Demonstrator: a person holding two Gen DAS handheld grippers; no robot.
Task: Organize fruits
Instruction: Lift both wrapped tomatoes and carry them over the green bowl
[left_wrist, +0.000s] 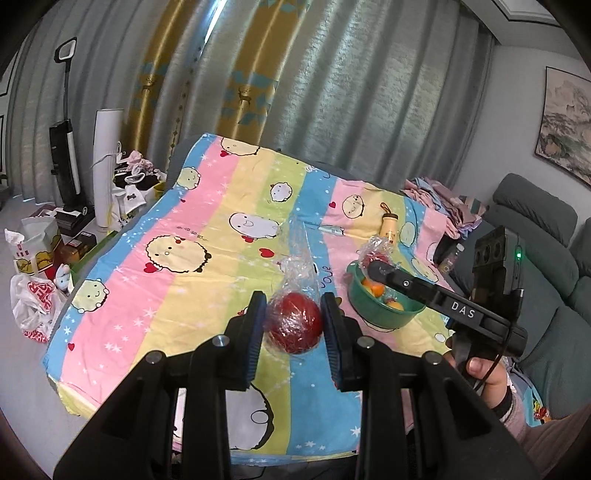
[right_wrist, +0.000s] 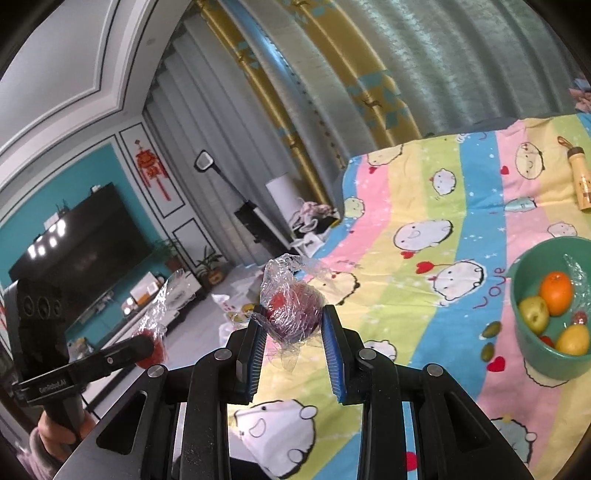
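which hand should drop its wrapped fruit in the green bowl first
Right, probably. Both grippers clamp a wrapped red fruit, but the right gripper already hovers at the green bowl, while the left gripper is beside it over the cloth.

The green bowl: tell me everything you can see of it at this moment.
The green bowl is a round, teal-green basin, plastic by its look, standing upright on the striped cartoon cloth. Inside lie an orange, a yellow-green fruit, a yellow fruit, small red pieces and some clear wrap at its far side. Two small green fruits lie on the cloth just beside it. Neither gripper touches it.
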